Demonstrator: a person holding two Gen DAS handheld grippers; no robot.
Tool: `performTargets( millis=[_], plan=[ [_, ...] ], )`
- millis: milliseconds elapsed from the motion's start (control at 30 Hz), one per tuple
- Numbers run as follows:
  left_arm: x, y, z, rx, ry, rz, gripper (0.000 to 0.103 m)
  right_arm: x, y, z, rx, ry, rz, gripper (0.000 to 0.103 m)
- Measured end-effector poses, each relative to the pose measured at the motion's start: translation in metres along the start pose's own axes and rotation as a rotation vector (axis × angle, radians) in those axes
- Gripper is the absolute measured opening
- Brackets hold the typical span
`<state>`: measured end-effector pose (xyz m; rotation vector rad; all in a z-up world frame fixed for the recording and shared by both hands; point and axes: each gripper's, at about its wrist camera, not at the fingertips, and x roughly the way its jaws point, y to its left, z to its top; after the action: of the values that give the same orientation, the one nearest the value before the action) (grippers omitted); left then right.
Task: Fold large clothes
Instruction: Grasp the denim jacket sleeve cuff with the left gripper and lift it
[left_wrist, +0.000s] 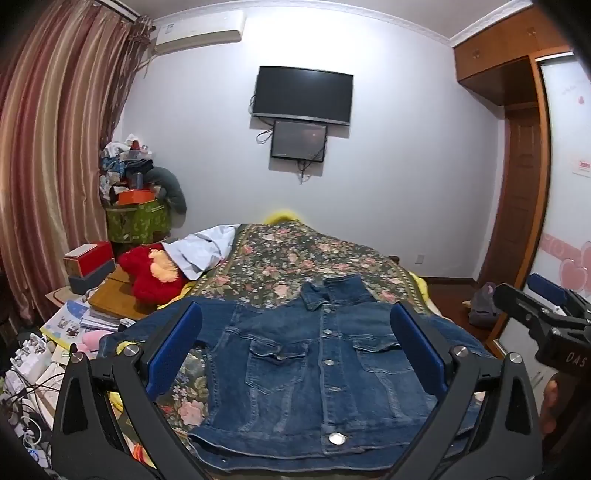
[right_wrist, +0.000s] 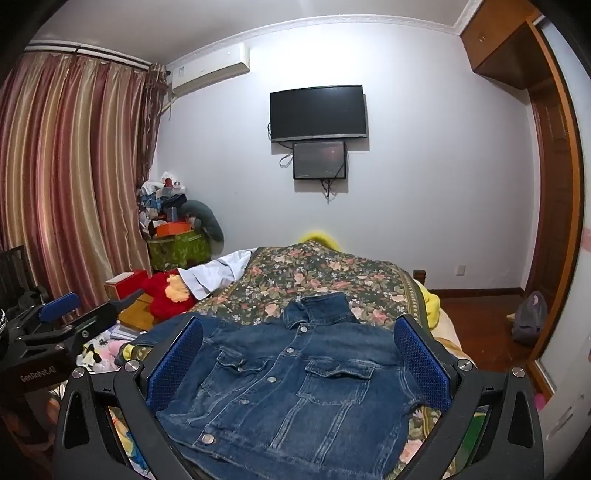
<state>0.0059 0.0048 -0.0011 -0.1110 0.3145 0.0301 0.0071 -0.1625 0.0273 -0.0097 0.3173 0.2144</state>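
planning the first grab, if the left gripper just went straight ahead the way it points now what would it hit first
Most likely the denim jacket, spread front-up on the floral bedspread. The left gripper has open jaws framing its chest. Depth is unclear; a level path might pass above it.

Faded blue denim jacket (left_wrist: 314, 369) w/ shiny metal buttons; matt floral cloth bedspread (left_wrist: 288, 258); glossy wood wardrobe (left_wrist: 517, 177).

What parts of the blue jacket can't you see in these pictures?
- Left wrist view: the denim jacket has its hem cut off by the bottom edge, and the left gripper fingers cover its sides.
- Right wrist view: the right gripper fingers hide both sleeves of the jacket.
- The jacket's back lies against the floral bedspread, unseen in both views.
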Motion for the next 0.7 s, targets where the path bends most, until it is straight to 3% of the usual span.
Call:
performTargets(
  millis=[233,467,567,633,700],
  plan=[
    [0.060,0.038,0.000,-0.008,0.051,0.106,0.103,0.073,-0.003,0.015,0.007,0.080,0.022,0.103],
    [0.144,0.108,-0.009,-0.068,0.245,0.192,0.103,0.166,-0.004,0.021,-0.002,0.215,0.043,0.103],
    [0.171,0.134,-0.012,-0.063,0.278,0.259,0.103,0.204,-0.005,0.018,-0.002,0.276,0.046,0.103],
    [0.187,0.155,-0.015,-0.094,0.282,0.269,0.103,0.230,-0.004,0.013,-0.011,0.317,0.037,0.103],
    [0.210,0.173,-0.032,-0.185,0.341,0.230,0.103,0.260,-0.003,0.006,-0.029,0.365,0.034,0.103]
  ],
)
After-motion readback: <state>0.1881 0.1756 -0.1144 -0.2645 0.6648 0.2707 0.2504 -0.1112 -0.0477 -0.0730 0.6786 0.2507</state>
